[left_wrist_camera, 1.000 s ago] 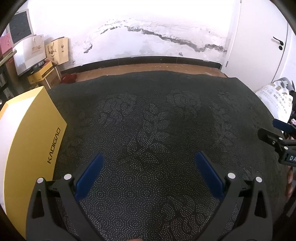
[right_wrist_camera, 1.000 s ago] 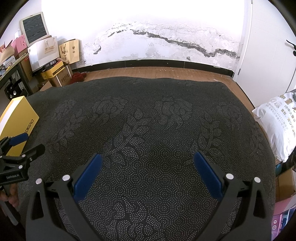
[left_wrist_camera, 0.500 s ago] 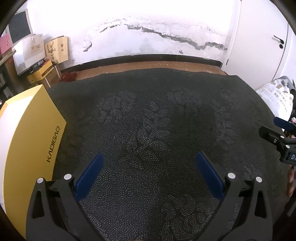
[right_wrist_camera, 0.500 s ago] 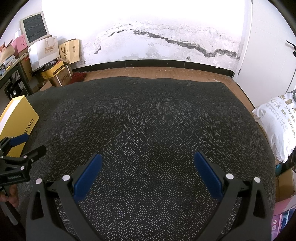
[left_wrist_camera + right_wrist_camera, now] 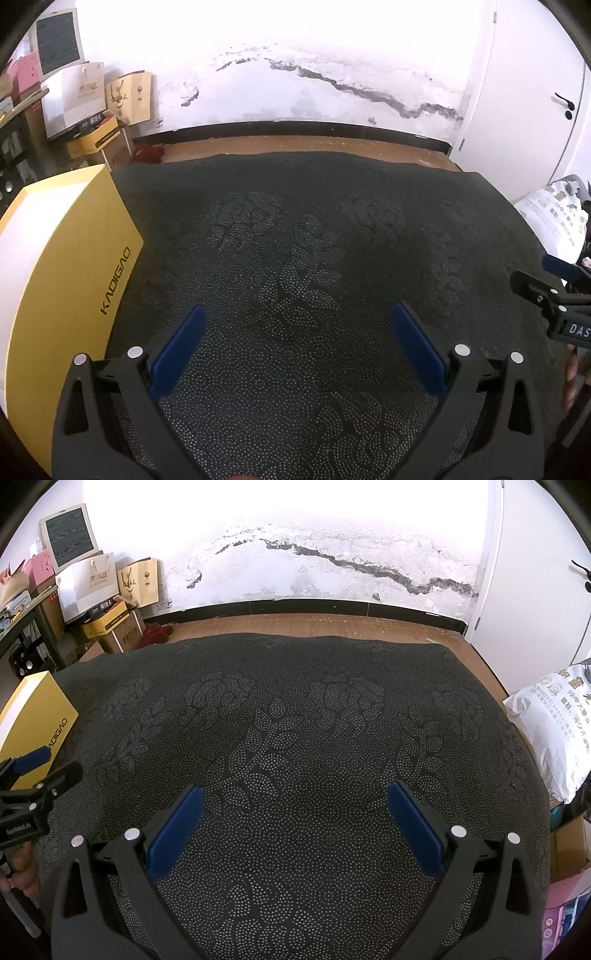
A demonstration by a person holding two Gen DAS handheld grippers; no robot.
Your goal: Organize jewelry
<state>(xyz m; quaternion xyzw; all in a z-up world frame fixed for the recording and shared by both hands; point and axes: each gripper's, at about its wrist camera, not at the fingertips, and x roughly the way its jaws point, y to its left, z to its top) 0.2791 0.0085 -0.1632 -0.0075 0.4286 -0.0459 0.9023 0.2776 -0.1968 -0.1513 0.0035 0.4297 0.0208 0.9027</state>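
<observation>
A yellow and white box marked KADIGAO (image 5: 70, 266) lies shut at the left edge of a table covered with a dark dotted floral cloth (image 5: 314, 258). It also shows in the right wrist view (image 5: 33, 720). My left gripper (image 5: 295, 317) is open and empty, hovering over the cloth just right of the box. My right gripper (image 5: 295, 797) is open and empty over the middle of the cloth. No loose jewelry shows in either view.
Cardboard boxes and paper bags (image 5: 107, 602) are stacked by the wall at the far left. A white printed sack (image 5: 557, 734) sits off the table's right edge. The wooden floor (image 5: 314, 624) lies beyond the table's far edge.
My left gripper has tilted slightly upward, so the wall fills more of its view. The right gripper has barely moved.
</observation>
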